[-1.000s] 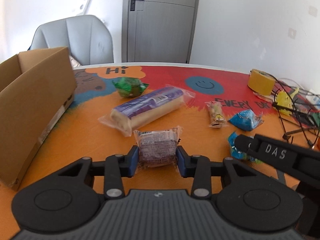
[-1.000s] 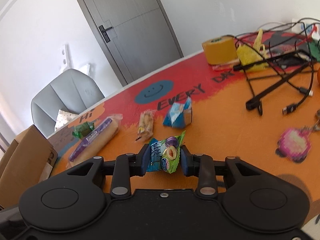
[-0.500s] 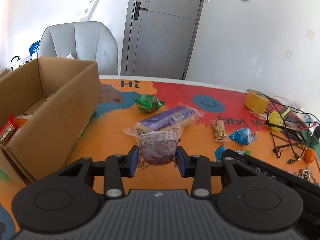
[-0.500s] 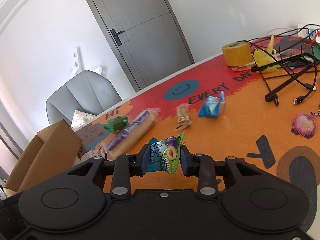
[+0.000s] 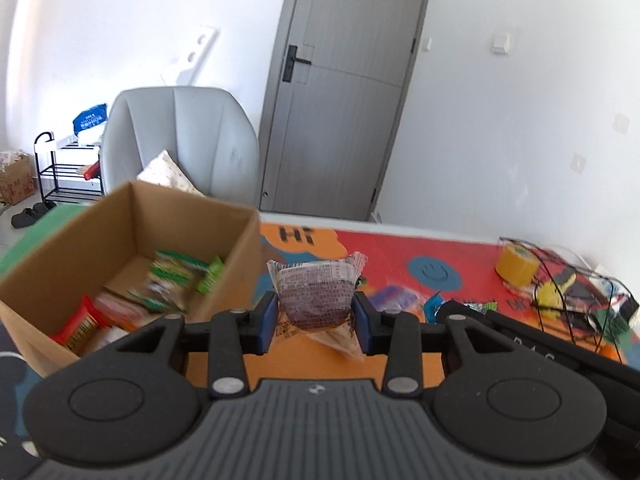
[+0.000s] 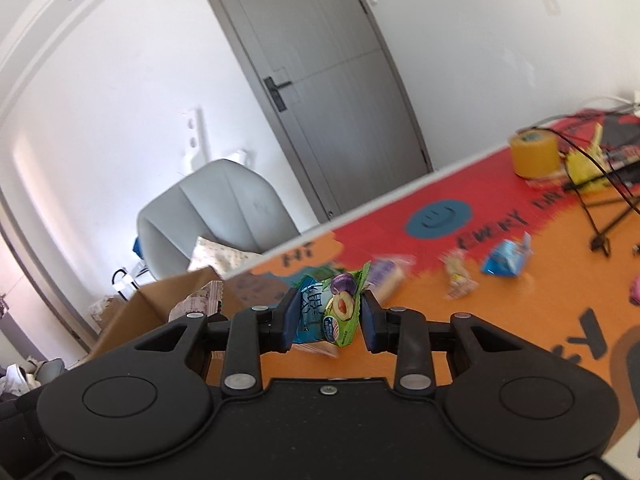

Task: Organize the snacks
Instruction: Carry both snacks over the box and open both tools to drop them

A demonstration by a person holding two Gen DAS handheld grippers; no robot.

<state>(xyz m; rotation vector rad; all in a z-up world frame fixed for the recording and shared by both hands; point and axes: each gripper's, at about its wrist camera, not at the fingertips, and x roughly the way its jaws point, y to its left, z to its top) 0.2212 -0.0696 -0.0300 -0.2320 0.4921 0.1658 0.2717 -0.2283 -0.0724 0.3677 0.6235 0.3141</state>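
Left gripper (image 5: 315,322): fingers closed on a cake (image 5: 314,300), a dark round piece in clear printed wrap, held clear of the surface (image 5: 400,248) with the wrap's crimped top edge standing above the pads. Just left of it, on the same surface, an open box (image 5: 240,256) of brown cardboard.

Box contents: green-and-white packets (image 5: 176,276) toward the back, a red packet (image 5: 78,326) at the near end, other wrappers between them, blurred.

Right gripper (image 6: 329,315): fingers closed on a plum packet (image 6: 332,308), blue and green with a fruit picture, held above the surface (image 6: 520,312). In this view the box (image 6: 160,304) lies to the lower left, and the cake (image 6: 202,300) shows in part in front of it.

Loose on the surface, right wrist view: a blue packet (image 6: 506,258), a small pale packet (image 6: 458,276), and a long purple-labelled packet (image 6: 386,274) just behind the plum packet, all blurred.

Far right end of the surface: tape roll (image 6: 534,154), yellow, beside a tangle of black cables (image 6: 600,200).

Surface cover: orange and red print with a blue smiley (image 5: 434,270) and lettering.

Behind the surface: a grey chair (image 5: 180,140) with a patterned cushion, and a grey door (image 5: 344,88).
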